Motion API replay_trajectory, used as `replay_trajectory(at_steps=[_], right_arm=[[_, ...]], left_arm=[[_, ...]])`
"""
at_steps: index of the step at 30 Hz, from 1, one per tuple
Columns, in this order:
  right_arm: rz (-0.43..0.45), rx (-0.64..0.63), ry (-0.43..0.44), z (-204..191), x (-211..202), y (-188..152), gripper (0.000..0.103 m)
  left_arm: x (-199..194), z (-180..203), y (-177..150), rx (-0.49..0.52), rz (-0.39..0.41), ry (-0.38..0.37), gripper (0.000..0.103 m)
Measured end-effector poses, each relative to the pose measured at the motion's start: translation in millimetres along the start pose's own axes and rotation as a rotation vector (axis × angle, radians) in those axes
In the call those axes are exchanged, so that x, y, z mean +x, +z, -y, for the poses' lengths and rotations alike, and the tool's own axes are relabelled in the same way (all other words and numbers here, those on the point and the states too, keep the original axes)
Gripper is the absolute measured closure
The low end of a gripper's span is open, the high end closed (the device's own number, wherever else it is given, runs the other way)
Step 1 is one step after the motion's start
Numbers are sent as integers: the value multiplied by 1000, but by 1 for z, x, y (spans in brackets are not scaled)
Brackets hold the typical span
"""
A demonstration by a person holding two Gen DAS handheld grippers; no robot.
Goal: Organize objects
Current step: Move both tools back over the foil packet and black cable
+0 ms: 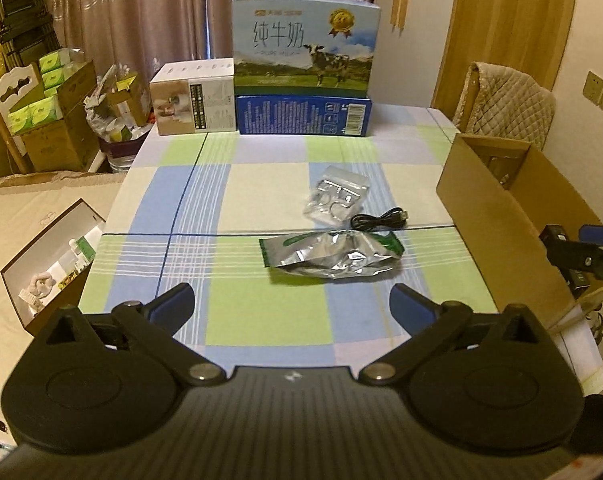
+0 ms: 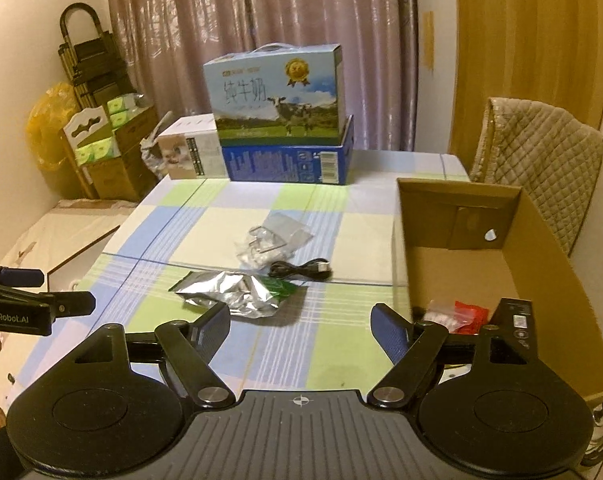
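Both grippers hover above the near edge of the checked surface, nothing held. Left gripper: fingers spread wide, empty. Right gripper: fingers likewise wide apart, empty.

Loose items, centre of the left wrist frame:
- Crumpled foil pouch, silver with green print, lying flat, nearest to me. In the left view it sits just above the gap between my fingers, slightly right of centre. In the right view it lies just beyond my left finger, left of centre.
- Black USB cable, coiled, just behind the pouch and apparently touching its far right corner.
- Clear plastic bag with small parts inside, just behind the cable.

Cardboard box, open-topped, stands at the right of the surface. Already inside, seen in the right view: a red packet, a clear packet beside it and a small black box.

Handling judgement: the pouch looks light and near empty, its foil soft and slippery, and it will likely crush rather than resist. Best hold is across a raised crease near the middle or the sealed green end, pinching from above. The cable is limp, so I would take the whole bundled coil. The bag is slick, so I would grip a corner.
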State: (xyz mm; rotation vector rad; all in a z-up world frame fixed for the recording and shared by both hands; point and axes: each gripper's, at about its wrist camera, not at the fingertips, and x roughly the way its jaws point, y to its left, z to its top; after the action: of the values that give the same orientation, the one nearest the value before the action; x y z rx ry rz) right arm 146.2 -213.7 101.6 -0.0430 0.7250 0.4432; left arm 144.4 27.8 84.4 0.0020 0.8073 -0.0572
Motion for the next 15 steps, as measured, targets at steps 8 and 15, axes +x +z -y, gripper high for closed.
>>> replay_trajectory(at_steps=[8, 15], right_arm=[[-29, -12, 7, -3, 16, -2, 28], [-50, -31, 8, -3, 29, -2, 28]], left_arm=[[15, -6, -2, -4, -24, -3, 1], [27, -6, -4, 15, -49, -18, 1]])
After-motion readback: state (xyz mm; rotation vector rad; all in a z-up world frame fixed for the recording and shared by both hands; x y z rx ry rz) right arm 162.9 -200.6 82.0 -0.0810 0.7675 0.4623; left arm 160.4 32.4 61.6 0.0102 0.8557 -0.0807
